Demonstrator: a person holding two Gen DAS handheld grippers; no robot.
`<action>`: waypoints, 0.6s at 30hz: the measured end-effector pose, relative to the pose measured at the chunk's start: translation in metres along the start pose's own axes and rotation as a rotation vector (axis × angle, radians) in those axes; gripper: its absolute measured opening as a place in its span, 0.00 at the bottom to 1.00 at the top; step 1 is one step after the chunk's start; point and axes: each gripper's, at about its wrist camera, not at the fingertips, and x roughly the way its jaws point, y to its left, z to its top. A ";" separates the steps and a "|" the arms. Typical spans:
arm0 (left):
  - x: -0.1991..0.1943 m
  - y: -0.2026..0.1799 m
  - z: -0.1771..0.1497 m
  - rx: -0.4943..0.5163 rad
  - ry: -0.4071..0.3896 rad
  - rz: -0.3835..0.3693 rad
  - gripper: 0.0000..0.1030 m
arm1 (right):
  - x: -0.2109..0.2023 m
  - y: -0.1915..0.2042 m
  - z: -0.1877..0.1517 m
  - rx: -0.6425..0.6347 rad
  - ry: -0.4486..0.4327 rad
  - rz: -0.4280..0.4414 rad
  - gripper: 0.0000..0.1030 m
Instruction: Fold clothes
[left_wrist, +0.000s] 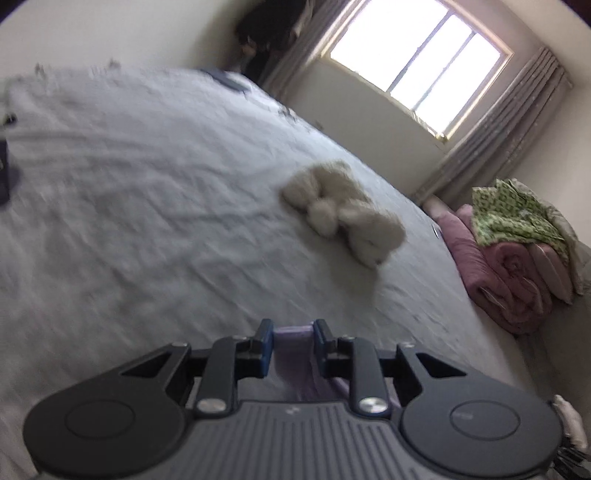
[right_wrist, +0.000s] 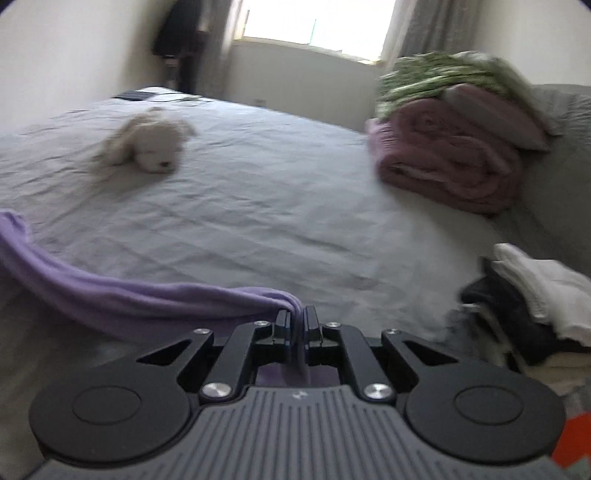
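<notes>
A lilac garment (right_wrist: 122, 291) hangs stretched over the grey bed sheet (right_wrist: 280, 206), running from the left edge of the right wrist view to my right gripper (right_wrist: 295, 317), which is shut on a bunched corner of it. In the left wrist view my left gripper (left_wrist: 293, 334) is shut on a thicker fold of the same lilac garment (left_wrist: 291, 354), the cloth filling the gap between its blue pads. Most of the garment lies below both cameras and is hidden.
A cream plush toy (left_wrist: 343, 212) (right_wrist: 149, 142) lies mid-bed. Folded pink quilts under a green patterned cloth (right_wrist: 454, 147) (left_wrist: 517, 251) are stacked at the bed's right. A pile of white and dark clothes (right_wrist: 532, 295) sits near right. A window (left_wrist: 417, 62) and curtains stand beyond.
</notes>
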 end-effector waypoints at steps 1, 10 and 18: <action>-0.002 0.001 0.002 0.004 -0.012 0.007 0.23 | 0.001 -0.001 -0.003 -0.005 0.012 0.015 0.06; 0.004 0.014 -0.003 0.001 0.049 0.067 0.23 | 0.016 0.015 -0.032 -0.066 0.135 0.072 0.31; 0.012 0.016 -0.005 -0.007 0.059 0.085 0.23 | 0.019 -0.036 -0.053 0.202 0.196 0.041 0.42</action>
